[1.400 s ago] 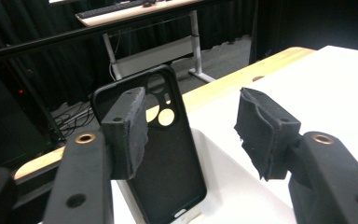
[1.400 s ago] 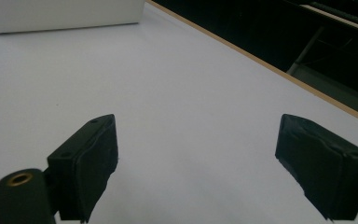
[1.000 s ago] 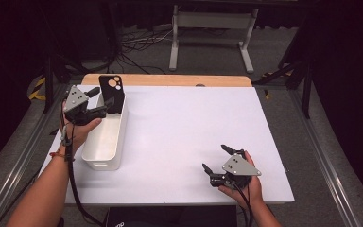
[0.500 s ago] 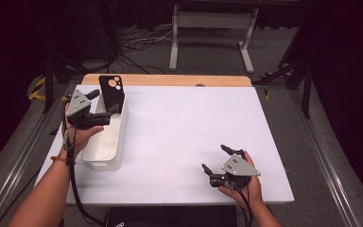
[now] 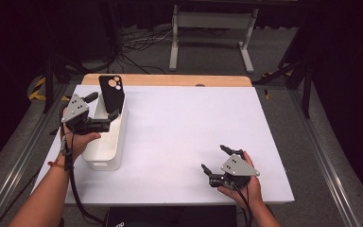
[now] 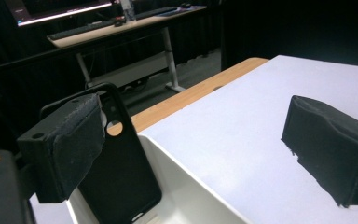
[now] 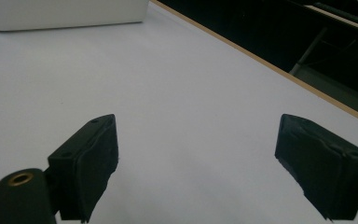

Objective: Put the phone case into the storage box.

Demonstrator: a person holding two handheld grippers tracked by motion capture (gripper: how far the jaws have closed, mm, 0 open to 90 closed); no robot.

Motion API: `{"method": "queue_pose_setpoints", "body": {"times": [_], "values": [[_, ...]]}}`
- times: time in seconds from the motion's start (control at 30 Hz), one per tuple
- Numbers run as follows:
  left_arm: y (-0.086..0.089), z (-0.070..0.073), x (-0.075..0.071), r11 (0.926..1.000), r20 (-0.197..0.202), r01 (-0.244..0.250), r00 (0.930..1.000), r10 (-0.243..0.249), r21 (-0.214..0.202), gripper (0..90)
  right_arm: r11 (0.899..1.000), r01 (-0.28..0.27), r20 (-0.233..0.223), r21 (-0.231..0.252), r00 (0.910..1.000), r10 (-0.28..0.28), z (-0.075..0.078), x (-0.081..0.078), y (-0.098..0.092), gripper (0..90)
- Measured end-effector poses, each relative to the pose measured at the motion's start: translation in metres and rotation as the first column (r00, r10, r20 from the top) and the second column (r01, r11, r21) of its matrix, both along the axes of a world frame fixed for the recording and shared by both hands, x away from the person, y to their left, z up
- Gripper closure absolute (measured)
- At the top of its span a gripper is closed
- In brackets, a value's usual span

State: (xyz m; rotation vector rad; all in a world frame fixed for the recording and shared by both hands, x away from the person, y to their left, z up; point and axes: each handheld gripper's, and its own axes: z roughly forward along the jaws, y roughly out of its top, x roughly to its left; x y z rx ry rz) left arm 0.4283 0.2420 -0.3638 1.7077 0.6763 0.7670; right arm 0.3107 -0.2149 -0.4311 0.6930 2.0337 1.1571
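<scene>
Where it leans in the white bin (image 5: pixel 105 156), a black phone case (image 5: pixel 112 92) (seemingly empty), left gripper (image 5: pixel 103 106) released.

The left forearm comes in from the bottom left of the high view, and its hand holds the black two-jaw left gripper with a grey three-cornered plate (image 5: pixel 101 107) raised above the table. Its jaws have just been opening and now stand wide apart, with nothing pressed between the pads. The right hand (image 5: pixel 240 182) rests low near the front edge and holds the black right gripper (image 5: pixel 216 159), jaws also wide apart and empty.
</scene>
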Motion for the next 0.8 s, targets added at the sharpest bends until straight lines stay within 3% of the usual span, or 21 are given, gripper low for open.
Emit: {"method": "queue_pose_setpoints", "body": {"times": [0.3,0.8], "values": [[-0.006,0.002,-0.010,0.9985,0.014,0.054,0.9985,-0.054,0.007,4.7,1.000,0.000,0.003,0.000,1.0000,0.000,0.001,0.000,0.000,14.1],[-0.020,0.001,-0.026,0.9959,0.019,0.090,0.9957,-0.090,0.013,4.7,1.000,0.002,0.008,0.004,1.0000,-0.002,0.002,-0.002,-0.001,14.2]]}}
